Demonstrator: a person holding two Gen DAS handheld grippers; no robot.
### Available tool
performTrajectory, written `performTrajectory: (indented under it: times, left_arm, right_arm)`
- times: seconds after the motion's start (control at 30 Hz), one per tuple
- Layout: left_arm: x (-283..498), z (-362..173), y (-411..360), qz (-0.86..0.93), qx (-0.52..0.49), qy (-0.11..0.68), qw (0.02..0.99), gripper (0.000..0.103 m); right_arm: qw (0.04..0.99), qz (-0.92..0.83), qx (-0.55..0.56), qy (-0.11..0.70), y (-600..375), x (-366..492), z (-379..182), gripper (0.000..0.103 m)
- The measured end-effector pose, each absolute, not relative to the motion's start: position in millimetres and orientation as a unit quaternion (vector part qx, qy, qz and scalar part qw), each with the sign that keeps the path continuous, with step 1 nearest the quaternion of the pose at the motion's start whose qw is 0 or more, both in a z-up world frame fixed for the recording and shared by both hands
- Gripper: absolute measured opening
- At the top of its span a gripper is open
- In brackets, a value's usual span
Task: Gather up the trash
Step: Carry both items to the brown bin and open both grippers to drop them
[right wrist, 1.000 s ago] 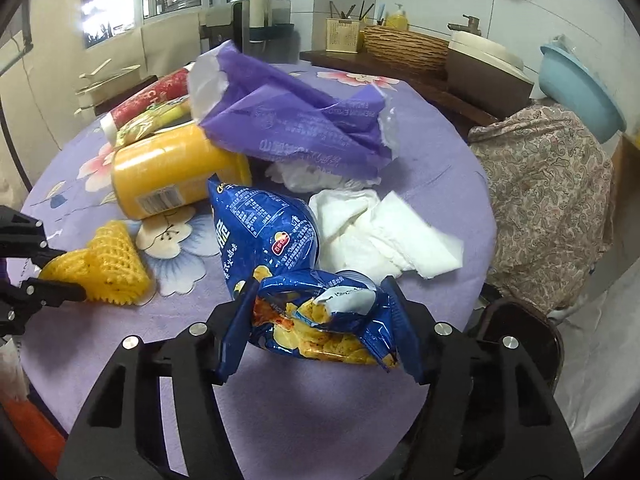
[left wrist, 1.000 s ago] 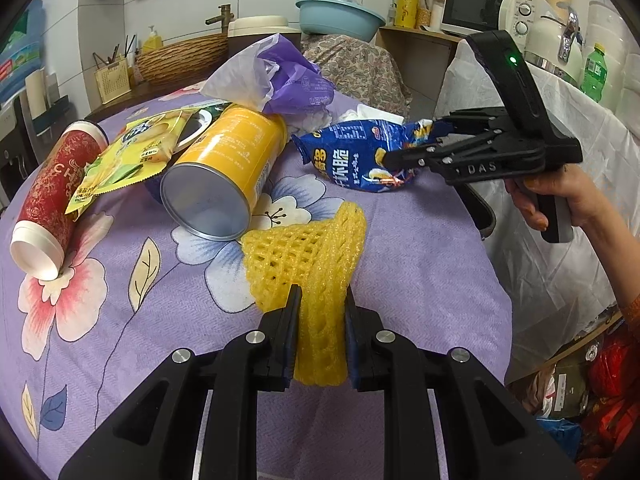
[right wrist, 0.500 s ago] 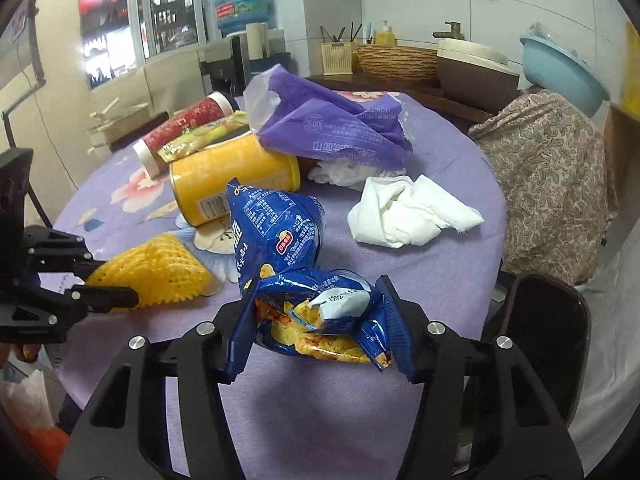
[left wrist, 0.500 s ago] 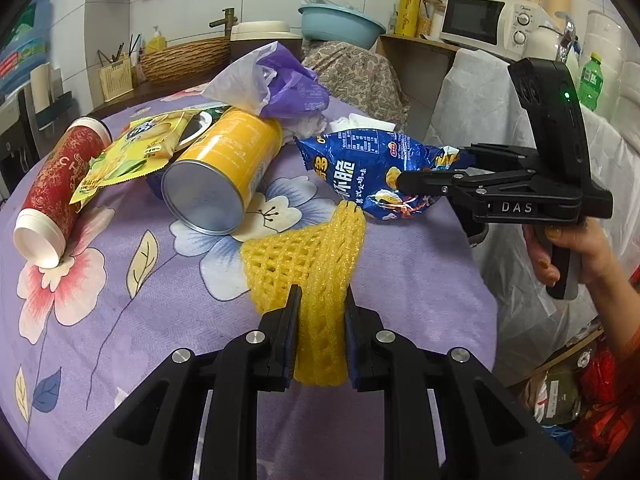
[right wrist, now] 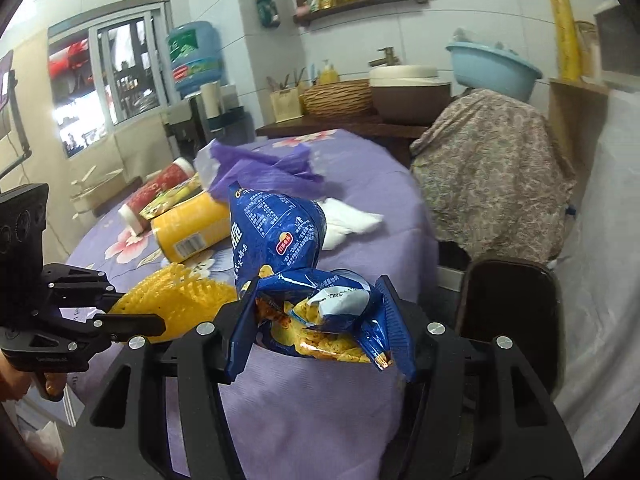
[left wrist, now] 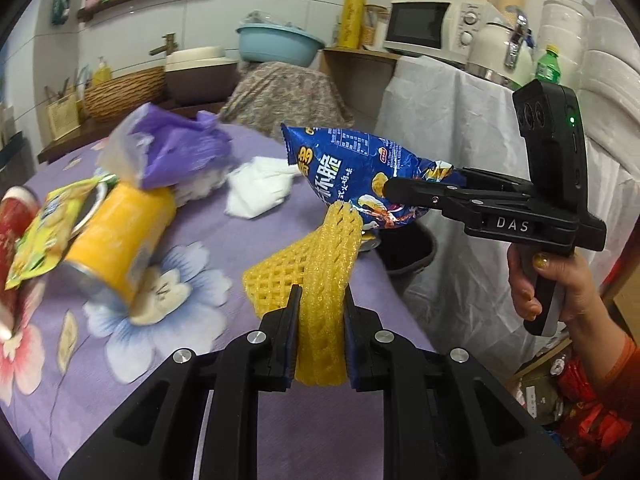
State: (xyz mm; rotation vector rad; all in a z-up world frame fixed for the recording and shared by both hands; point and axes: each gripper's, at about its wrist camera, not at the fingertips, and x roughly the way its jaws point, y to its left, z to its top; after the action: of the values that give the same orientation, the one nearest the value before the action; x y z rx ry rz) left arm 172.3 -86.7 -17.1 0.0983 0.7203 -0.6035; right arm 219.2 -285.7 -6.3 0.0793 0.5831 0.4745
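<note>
Left wrist view: my left gripper is pinched nearly closed on the yellow foam net; it sits squeezed flat between the pads, its free end fanning out ahead of them.
Why held so: soft mesh, so I judge a tight narrow pinch is what keeps it from slipping.
Net vs claw: in the jaws, clear of the purple tablecloth, tip just under the chip bag.
Right gripper: seen side-on here, clamped on the blue chip bag, which hangs in the air past the table edge.
Left on table: yellow can on its side, purple plastic bag, white tissue, red tube, yellow-green wrapper.
Right wrist view: my right gripper is about half open, jaws on the bag's crumpled bottom end; the rest stands up ahead of the fingers.
Why half open: bulky bag, crushed only enough to grip.
Bin: dark container just right of the bag, beside the table; probably the drop point.
</note>
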Motion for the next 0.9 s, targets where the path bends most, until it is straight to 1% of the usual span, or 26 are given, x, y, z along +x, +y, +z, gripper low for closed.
performTrajectory:
  times: [0.07, 0.17, 0.33, 0.43, 0.6, 0.77, 0.9]
  left_arm:
    - [176.9, -14.5, -99.9, -0.304, 0.047, 0.345, 0.887, 0.019]
    - [188.4, -9.3, -121.5, -0.323, 0.046, 0.342, 0.881, 0.019]
    - [212.1, -0.2, -157.2, -0.35, 0.038, 0.341, 0.872, 0.019]
    - [225.3, 4.5, -181.3, -0.359, 0.048, 0.336, 0.87, 0.019]
    - [257.5, -4.7, -227.4, -0.373, 0.044, 0.365, 0.852, 0.019]
    - [285.4, -22.7, -264.3, -0.374, 0.041, 0.395, 0.838, 0.019]
    - [311.5, -44.5, -283.1, -0.371, 0.018, 0.443, 0.816, 0.019]
  right_arm:
    - [0.938, 0.205, 0.048, 0.277, -306.8, 216.2, -5.8, 0.057]
    - [0.944, 0.156, 0.055, 0.286, -334.5, 221.5, -12.8, 0.057]
    - [0.946, 0.063, 0.06, 0.313, -380.3, 245.5, -41.5, 0.057]
    - [0.938, 0.026, 0.07, 0.339, -406.6, 266.9, -68.9, 0.057]
    - [0.918, -0.023, 0.082, 0.388, -439.4, 304.8, -120.8, 0.057]
    - [0.902, -0.045, 0.094, 0.419, -454.0, 330.6, -163.7, 0.058]
    - [0.89, -0.057, 0.092, 0.442, -458.5, 344.2, -196.0, 0.06]
